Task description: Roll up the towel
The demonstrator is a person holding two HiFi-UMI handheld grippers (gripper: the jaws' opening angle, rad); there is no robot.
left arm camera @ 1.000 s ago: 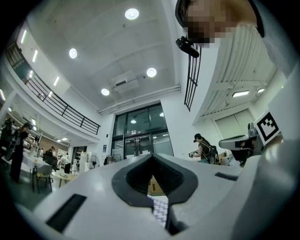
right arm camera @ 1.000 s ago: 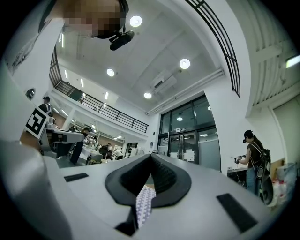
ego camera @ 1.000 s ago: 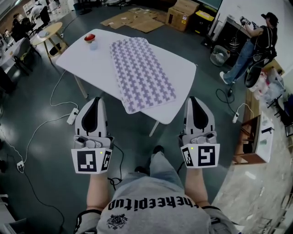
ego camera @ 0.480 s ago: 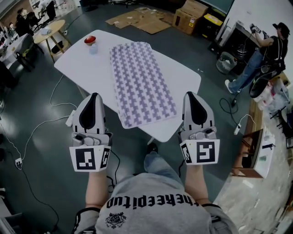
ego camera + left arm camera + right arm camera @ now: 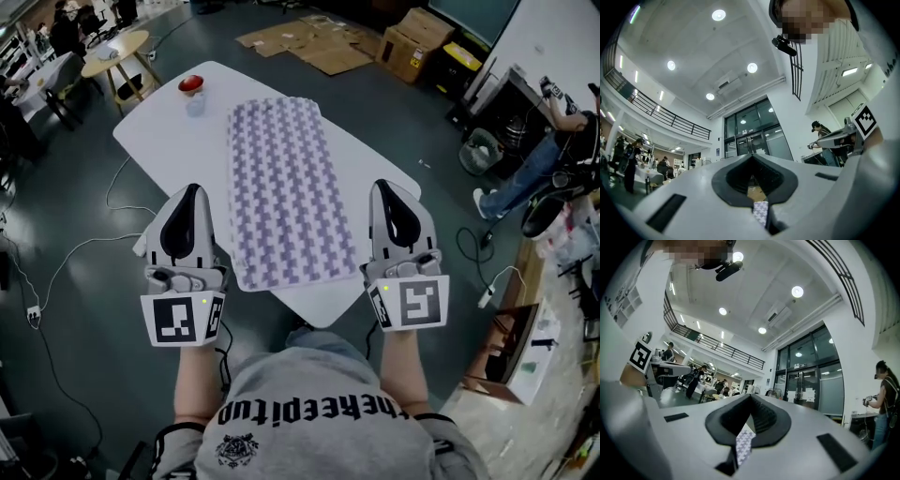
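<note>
Towel (image 5: 286, 183) flat on table (image 5: 169, 131), between left tongs (image 5: 189, 190) and right tongs (image 5: 382, 186)

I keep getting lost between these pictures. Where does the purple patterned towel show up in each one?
Head view: the towel lies flat on the white table, in the middle of the picture.
Left gripper view: only a small patterned sliver, low at centre.
Right gripper view: a similar sliver, low and slightly left of centre.
Shared landmark: the standing person at the right side of every view.
</note>
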